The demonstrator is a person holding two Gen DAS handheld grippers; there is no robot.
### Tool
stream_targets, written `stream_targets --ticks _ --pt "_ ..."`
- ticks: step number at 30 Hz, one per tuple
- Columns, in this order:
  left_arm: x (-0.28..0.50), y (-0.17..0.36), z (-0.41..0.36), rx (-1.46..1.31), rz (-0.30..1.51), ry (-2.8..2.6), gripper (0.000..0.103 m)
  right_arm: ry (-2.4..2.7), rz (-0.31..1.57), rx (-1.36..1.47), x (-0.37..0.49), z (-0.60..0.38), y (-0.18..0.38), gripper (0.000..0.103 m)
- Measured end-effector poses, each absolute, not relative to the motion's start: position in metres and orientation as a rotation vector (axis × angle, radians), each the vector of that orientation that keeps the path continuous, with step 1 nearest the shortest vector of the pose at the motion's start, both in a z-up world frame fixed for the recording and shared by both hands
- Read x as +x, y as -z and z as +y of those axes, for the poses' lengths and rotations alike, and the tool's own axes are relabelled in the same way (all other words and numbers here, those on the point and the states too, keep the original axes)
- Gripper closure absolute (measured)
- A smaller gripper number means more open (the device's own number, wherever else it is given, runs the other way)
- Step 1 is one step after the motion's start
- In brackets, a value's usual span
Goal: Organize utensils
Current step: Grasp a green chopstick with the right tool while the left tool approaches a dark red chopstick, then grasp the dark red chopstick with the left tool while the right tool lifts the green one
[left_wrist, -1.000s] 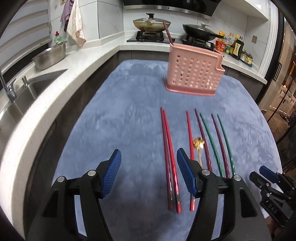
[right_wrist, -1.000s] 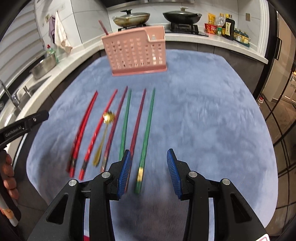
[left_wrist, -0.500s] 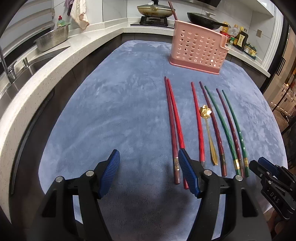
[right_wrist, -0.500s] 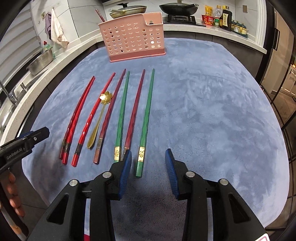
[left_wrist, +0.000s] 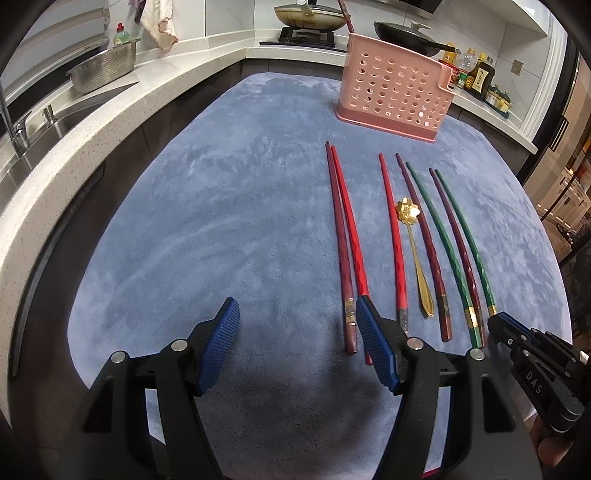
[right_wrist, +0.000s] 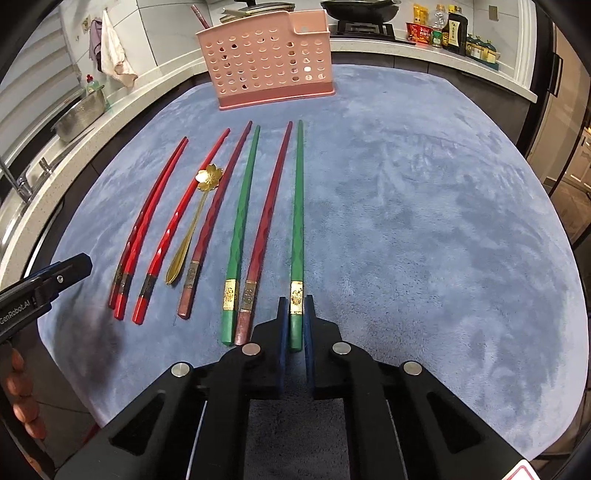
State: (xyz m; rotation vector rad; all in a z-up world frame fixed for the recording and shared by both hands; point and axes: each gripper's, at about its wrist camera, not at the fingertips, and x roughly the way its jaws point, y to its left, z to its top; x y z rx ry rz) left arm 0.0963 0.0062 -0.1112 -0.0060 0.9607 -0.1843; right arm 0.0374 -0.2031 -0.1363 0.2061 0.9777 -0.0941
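Observation:
Several red, dark red and green chopsticks and a gold flower-headed spoon lie side by side on the blue mat. A pink perforated utensil holder stands at the far end with one chopstick in it; it also shows in the left wrist view. My right gripper is shut on the near end of the rightmost green chopstick, which lies on the mat. My left gripper is open and empty above the mat, its right finger over the near ends of the leftmost red pair.
A white counter with a sink and a steel bowl runs along the left. A stove with pans and sauce bottles sit behind the holder. The mat drops off at its near and right edges.
My right gripper has moved forward and down and closed on the rightmost green chopstick. My left gripper has tilted down over the mat and stays open.

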Motion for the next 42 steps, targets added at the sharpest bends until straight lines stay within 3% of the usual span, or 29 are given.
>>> stream_targets --ticks 29,36,42 --pt "0.104 0.139 -0.006 0.004 1.031 0.189 0.046 0.105 0.973 0.222 0.032 -0.207 0.137 0.096" --pt "0.105 0.141 -0.006 0.013 1.026 0.178 0.055 0.105 0.973 0.222 0.032 -0.207 0.137 0.096" --pt "0.106 0.141 -0.001 0.010 1.017 0.167 0.075 0.105 0.973 0.224 0.031 -0.207 0.137 0.096"
